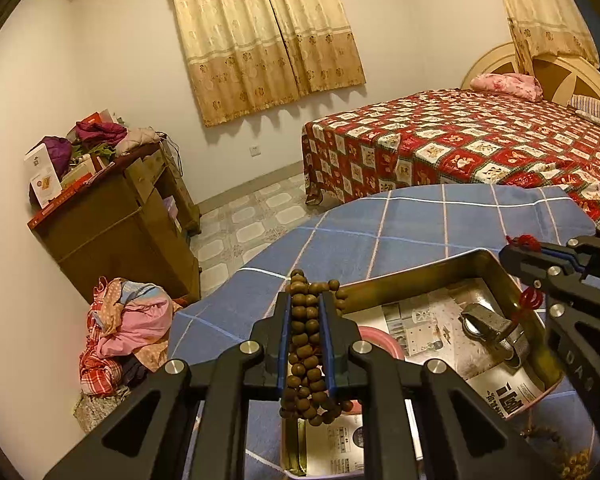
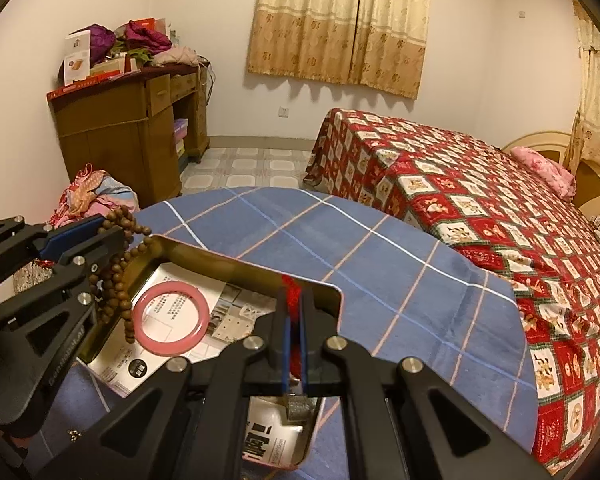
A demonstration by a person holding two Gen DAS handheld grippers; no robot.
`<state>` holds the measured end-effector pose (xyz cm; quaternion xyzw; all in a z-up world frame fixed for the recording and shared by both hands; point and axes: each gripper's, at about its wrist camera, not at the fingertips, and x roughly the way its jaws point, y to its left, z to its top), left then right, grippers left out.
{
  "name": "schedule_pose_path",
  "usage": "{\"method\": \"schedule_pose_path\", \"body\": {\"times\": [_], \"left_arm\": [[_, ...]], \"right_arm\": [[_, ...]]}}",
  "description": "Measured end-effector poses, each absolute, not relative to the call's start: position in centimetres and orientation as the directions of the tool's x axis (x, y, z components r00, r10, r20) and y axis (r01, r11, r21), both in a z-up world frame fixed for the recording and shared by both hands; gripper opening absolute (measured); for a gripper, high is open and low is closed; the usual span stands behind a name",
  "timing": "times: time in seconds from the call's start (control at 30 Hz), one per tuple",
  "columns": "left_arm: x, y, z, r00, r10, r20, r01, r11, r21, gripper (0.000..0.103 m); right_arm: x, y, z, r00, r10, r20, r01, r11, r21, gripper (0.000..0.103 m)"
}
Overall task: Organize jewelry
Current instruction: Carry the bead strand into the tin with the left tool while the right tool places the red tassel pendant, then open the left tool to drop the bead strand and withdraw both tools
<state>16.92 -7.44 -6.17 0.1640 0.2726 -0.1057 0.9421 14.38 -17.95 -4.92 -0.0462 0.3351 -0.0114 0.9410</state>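
My left gripper (image 1: 307,304) is shut on a brown wooden bead strand (image 1: 305,336), held above the near left corner of a gold metal tray (image 1: 412,280). It also shows in the right wrist view (image 2: 112,228) with the beads (image 2: 118,276) hanging. My right gripper (image 2: 295,300) is shut on a red knotted cord (image 2: 291,286), above the tray's (image 2: 204,252) far right edge; it shows in the left wrist view (image 1: 508,256). A pink bangle (image 2: 171,318) and a silver ring-like piece (image 1: 486,322) lie on the paper-lined tray floor.
The tray sits on a round table with a blue checked cloth (image 2: 380,264). A bed with a red patterned cover (image 2: 480,200) stands behind on the right. A wooden cabinet (image 2: 128,128) and a heap of clothes (image 1: 128,332) are on the left.
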Motion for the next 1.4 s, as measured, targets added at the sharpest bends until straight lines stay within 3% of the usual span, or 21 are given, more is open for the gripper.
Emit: {"method": "schedule_pose_path", "body": {"times": [0.73,0.9,0.97,1.03,1.07,1.13,1.4], "left_arm": [[19.4,-7.9,-8.2,0.796,-0.09,-0.599,0.298,0.92,0.256,0.014],[19.4,-7.9,-8.4,0.798,-0.069,-0.598,0.287,0.917,0.277,0.014],[19.3,-8.0,-8.5,0.8,-0.06,-0.597,0.282,0.916,0.286,0.025],[19.0,-7.9,-8.3,0.813,-0.043,-0.581,0.261,0.918,0.297,0.068],[18.8,-7.8,-8.2,0.823,-0.037,-0.567,0.25,0.919,0.304,0.075],[18.3,-7.6,-7.8,0.834,-0.052,-0.55,0.255,0.919,0.3,0.077],[18.0,-7.6,-7.5,0.836,-0.042,-0.548,0.25,0.917,0.311,0.077]], "right_arm": [[16.3,-17.6,-7.6,0.724,-0.041,-0.688,-0.041,0.994,-0.102,0.004],[16.4,-17.6,-7.8,0.715,-0.033,-0.698,-0.047,0.994,-0.095,0.008],[16.2,-17.7,-7.8,0.723,-0.044,-0.689,-0.037,0.994,-0.102,0.011],[16.2,-17.9,-7.8,0.718,-0.045,-0.695,-0.027,0.995,-0.093,0.015],[16.1,-18.0,-7.8,0.719,-0.049,-0.694,-0.023,0.995,-0.093,0.023],[15.8,-18.2,-7.7,0.722,-0.058,-0.69,-0.013,0.995,-0.097,0.039],[15.2,-18.3,-7.3,0.726,-0.057,-0.685,-0.008,0.996,-0.091,0.04]]}}
